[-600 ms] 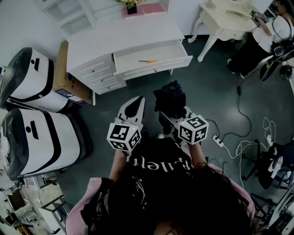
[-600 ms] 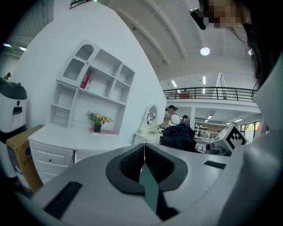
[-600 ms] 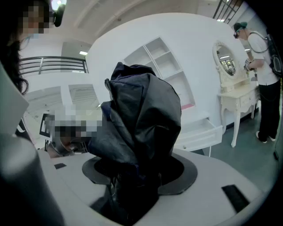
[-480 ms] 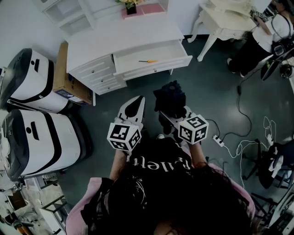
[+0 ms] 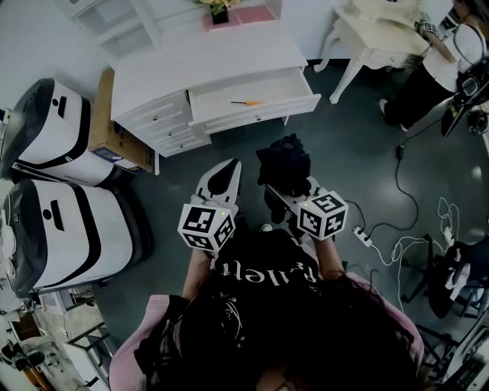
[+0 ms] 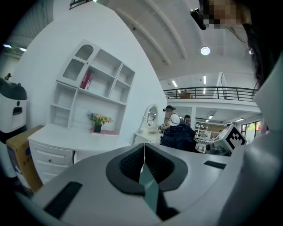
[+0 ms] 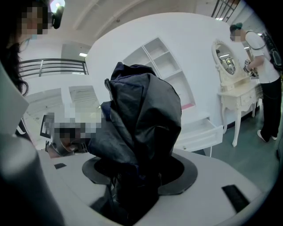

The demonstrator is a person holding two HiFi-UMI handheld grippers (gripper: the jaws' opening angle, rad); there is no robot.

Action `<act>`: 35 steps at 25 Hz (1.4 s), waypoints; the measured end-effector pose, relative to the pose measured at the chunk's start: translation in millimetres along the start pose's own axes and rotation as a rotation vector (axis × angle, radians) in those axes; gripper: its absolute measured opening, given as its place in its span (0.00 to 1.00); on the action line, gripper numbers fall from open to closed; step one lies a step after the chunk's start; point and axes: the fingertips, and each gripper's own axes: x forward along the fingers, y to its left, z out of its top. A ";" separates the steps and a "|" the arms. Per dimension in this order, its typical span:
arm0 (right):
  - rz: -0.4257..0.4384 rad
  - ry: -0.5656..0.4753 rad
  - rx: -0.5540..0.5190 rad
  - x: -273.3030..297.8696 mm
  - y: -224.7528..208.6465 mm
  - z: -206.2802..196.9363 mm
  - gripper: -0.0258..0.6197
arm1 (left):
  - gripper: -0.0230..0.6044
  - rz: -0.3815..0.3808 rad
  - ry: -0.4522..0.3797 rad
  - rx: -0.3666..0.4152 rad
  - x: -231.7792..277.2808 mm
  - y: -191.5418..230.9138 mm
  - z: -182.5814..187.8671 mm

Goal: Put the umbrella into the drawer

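We hold two tongs in front of us, above the dark floor and well short of the white counter (image 5: 206,65). The left tongs (image 6: 143,154) are closed, the two pads meeting in one thin line with nothing between them. The right tongs (image 7: 137,176) are clamped on the one umbrella (image 7: 141,110), a folded black bundle whose crumpled fabric stands up out of the jaws and fills the middle of the right gripper view. From the head view the umbrella (image 5: 284,164) sits just ahead of the right marker cube, beside the left tongs' tips and apart from them.

The counter has one drawer (image 5: 260,111) pulled open towards us; inside it lies one small orange-handled tool (image 5: 246,101), and the umbrella is well apart from it, not in the drawer. To the left of the open drawer is a stack of shut drawers; we cannot count them surely. One flower pot (image 5: 219,9) stands at the counter's back.

At the left stand two white-and-black machines (image 5: 53,130), with one cardboard box (image 5: 111,130) between the upper one and the counter. At the upper right is one second white table (image 5: 374,38) with one person (image 5: 435,69) beside it.
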 end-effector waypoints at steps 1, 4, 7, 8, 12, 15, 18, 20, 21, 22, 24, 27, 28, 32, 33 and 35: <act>0.002 0.002 -0.003 -0.8 -0.6 -0.5 0.46 | 0.06 0.003 0.000 -0.001 -0.2 -1.1 -0.3; 0.011 0.014 -0.005 -1.8 -1.3 -5.1 0.46 | 0.06 0.014 0.001 -0.009 -2.5 -3.2 -3.4; 0.022 0.030 -0.001 -2.0 -2.0 -10.8 0.46 | 0.06 0.022 0.011 -0.013 -3.9 -5.6 -7.7; 0.024 0.036 0.000 -2.0 -1.9 -12.3 0.46 | 0.06 0.023 0.015 -0.015 -4.7 -6.8 -8.6; 0.032 0.045 0.009 -0.9 1.1 -15.6 0.46 | 0.06 0.025 0.027 -0.019 -7.0 -7.5 -10.6; 0.034 0.047 0.019 0.3 0.9 -16.9 0.46 | 0.06 0.025 0.036 -0.020 -4.4 -5.7 -11.8; 0.025 0.052 0.037 1.1 -5.9 -18.4 0.46 | 0.06 0.015 0.048 -0.023 2.1 -7.3 -13.4; 0.015 0.056 0.048 3.0 -12.0 -18.8 0.46 | 0.06 0.004 0.060 -0.026 8.1 -7.5 -16.2; 0.011 0.058 0.052 5.0 -14.7 -18.6 0.46 | 0.06 0.000 0.067 -0.027 11.4 -6.1 -17.5; 0.008 0.060 0.056 7.6 -17.1 -18.1 0.46 | 0.06 -0.004 0.073 -0.028 15.1 -3.8 -18.7; 0.002 0.065 0.063 14.2 -22.4 -15.9 0.46 | 0.06 -0.012 0.084 -0.027 24.2 2.8 -19.8; -0.014 0.066 0.069 26.9 -34.8 -7.4 0.46 | 0.06 -0.028 0.089 -0.023 43.1 14.3 -16.6; -0.020 0.064 0.071 31.7 -39.7 -3.0 0.46 | 0.06 -0.033 0.088 -0.022 50.4 18.5 -14.1; -0.045 0.054 0.078 58.1 -60.2 19.6 0.46 | 0.06 -0.055 0.091 -0.014 82.7 42.0 -2.9; -0.054 0.054 0.082 65.4 -64.7 25.1 0.46 | 0.06 -0.061 0.096 -0.013 90.6 48.8 -0.4; -0.064 0.055 0.087 79.3 -71.0 36.9 0.46 | 0.06 -0.072 0.101 -0.016 105.5 62.9 5.4</act>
